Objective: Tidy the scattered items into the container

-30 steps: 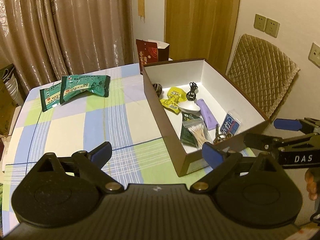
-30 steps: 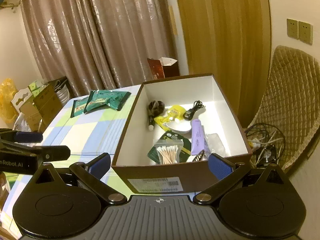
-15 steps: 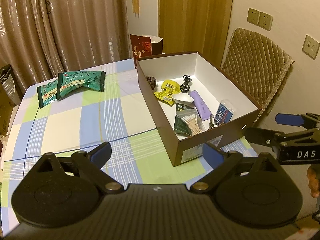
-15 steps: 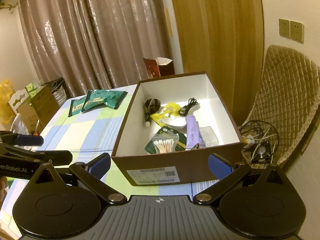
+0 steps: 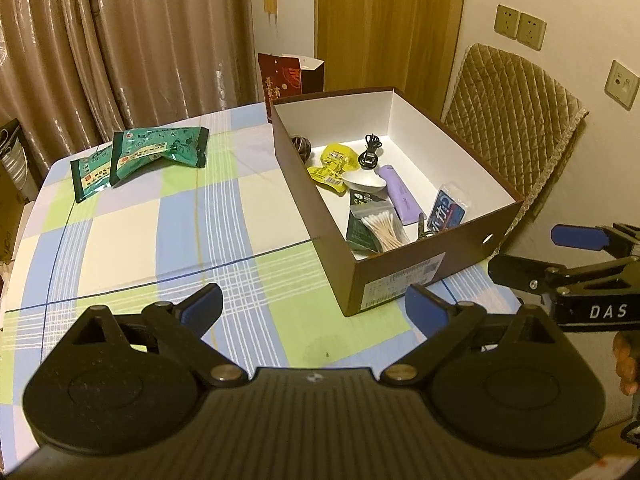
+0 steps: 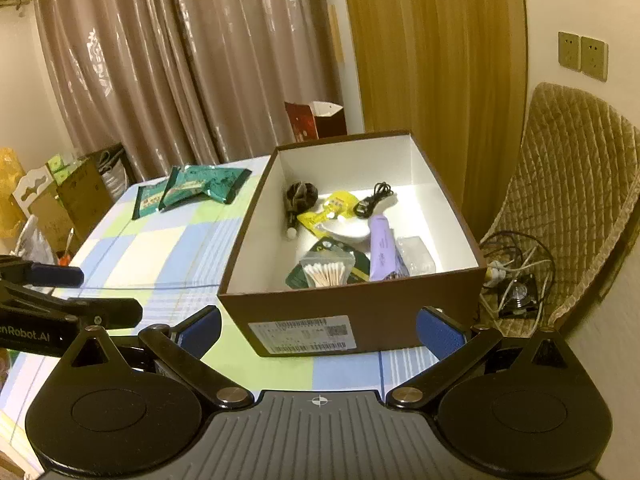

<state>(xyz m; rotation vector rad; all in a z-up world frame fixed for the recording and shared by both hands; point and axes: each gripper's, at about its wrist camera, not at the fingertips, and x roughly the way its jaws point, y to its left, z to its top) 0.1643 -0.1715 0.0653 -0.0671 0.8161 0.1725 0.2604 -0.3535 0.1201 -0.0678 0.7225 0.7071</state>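
Observation:
A brown cardboard box (image 5: 400, 276) (image 6: 360, 304) with a white inside stands on the right of the checked table. It holds several small items: cotton swabs (image 5: 384, 228), a purple tube (image 5: 398, 194), yellow packets (image 5: 334, 162), a black cable (image 5: 370, 152). Two green packets (image 5: 140, 156) (image 6: 192, 190) lie on the table's far left. My left gripper (image 5: 314, 308) is open and empty, above the near table. My right gripper (image 6: 318, 328) is open and empty, in front of the box's near end.
A dark red paper bag (image 5: 288, 80) stands behind the box. A quilted chair (image 5: 516, 112) is to the right, with cables on the floor (image 6: 516, 280). Curtains hang behind, and cardboard boxes (image 6: 76, 196) sit on the left.
Both grippers have pulled back and up from the box, which now looks smaller and farther. Both have stayed open and empty.

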